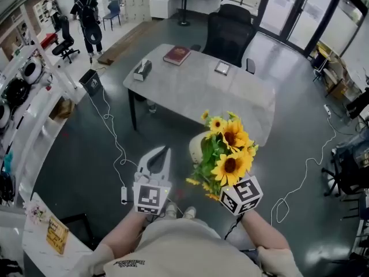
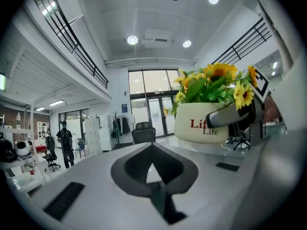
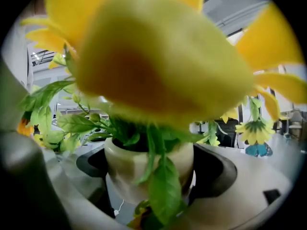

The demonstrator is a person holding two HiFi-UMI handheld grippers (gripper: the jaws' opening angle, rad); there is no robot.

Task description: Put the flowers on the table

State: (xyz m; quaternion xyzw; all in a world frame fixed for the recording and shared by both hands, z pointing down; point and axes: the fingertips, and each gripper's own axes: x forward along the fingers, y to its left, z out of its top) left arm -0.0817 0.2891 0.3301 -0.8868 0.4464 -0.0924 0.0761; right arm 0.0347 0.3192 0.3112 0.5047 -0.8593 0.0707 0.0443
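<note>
Short of the table (image 1: 190, 88) at twelve o'clock, the right gripper (image 3: 151, 171), clamped wide on the round pot (image 2: 206, 126), could let the top-heavy flowers (image 1: 230, 149) tip, with the left gripper (image 1: 165, 153) closed and empty.

You are holding the flower pot (image 1: 199, 147) between your right gripper's (image 3: 153, 167) jaws, with the flowers (image 1: 230, 149) sitting in it, short of the table (image 1: 196, 91). Your left gripper (image 1: 160, 154) is hanging just left of it, jaws together. On the table ahead a book (image 1: 177, 55) is lying right of a tissue box (image 1: 142, 70), and a chair (image 1: 228, 36) is standing behind.
</note>
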